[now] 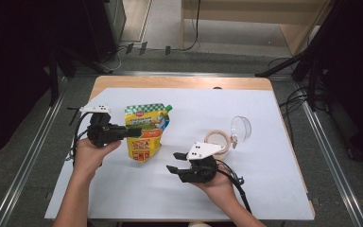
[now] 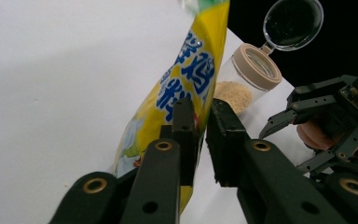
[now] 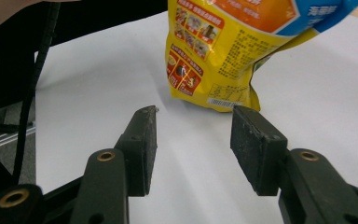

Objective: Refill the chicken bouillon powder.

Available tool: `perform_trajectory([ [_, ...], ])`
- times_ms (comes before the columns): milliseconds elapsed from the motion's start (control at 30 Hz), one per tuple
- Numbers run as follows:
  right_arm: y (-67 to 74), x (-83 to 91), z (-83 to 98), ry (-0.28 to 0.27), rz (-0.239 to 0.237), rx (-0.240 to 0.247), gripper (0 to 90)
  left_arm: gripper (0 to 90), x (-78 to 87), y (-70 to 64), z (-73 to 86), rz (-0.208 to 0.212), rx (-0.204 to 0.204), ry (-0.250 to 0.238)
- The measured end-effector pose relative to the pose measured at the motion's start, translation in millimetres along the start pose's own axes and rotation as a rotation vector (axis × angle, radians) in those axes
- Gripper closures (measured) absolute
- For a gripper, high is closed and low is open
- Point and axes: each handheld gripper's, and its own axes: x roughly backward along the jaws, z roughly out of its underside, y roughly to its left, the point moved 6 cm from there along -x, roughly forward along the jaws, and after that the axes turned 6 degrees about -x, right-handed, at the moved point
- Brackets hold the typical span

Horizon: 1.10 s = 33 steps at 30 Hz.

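High view: yellow-green spouted pouch (image 1: 145, 135) standing, left gripper (image 1: 133, 131) fingers narrow around its edge; right gripper (image 1: 175, 161) fingers wide, empty.

High view looks down; gripper views (close) share the pouch (image 1: 145, 133).

recording lab or test room, not a home. a wooden table (image 1: 179, 82) with a white sheet (image 1: 264, 170) stands on grey carpet (image 1: 23, 156), black curtains (image 1: 14, 56) on both sides, stand legs (image 1: 283, 66) and loose cables (image 1: 293, 101) on the floor, metal floor rails (image 1: 333, 156).
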Motion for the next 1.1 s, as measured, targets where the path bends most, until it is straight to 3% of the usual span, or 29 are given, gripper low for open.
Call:
perform_trajectory([
  [67,-0.2,0.1,-0.1,-0.001,-0.002,0.0,52.3,76.8,2.4,-1.3,-1.9,-0.001,0.004,-0.01],
  [167,-0.5,0.4,-0.3,0.0,-0.002,-0.002,53.4,71.6,3.0,-4.1,-4.6,-0.022,-0.006,0.014],
  [333,-3.6,1.1,-0.2,0.024,-0.013,-0.042,55.9,67.8,7.0,-11.8,-11.4,0.009,-0.025,-0.018],
  [533,-7.9,3.2,-1.5,0.042,-0.011,-0.062,55.1,64.7,9.4,-15.3,-17.4,-0.025,-0.026,0.013],
  [633,-9.5,4.0,-2.4,0.062,-0.013,-0.073,54.3,60.6,12.7,-17.6,-22.4,-0.036,-0.04,0.005],
  [733,-10.0,5.0,-2.7,0.071,-0.01,-0.067,54.2,57.7,16.0,-19.6,-26.4,-0.038,-0.037,0.0],
  [900,-9.3,7.2,-4.1,0.073,-0.013,-0.052,53.8,54.7,23.4,-20.2,-33.8,-0.055,0.013,-0.011],
  [1100,-7.4,6.9,-5.4,0.098,-0.022,-0.037,53.6,53.0,32.5,-21.3,-44.2,-0.076,0.011,-0.011],
])
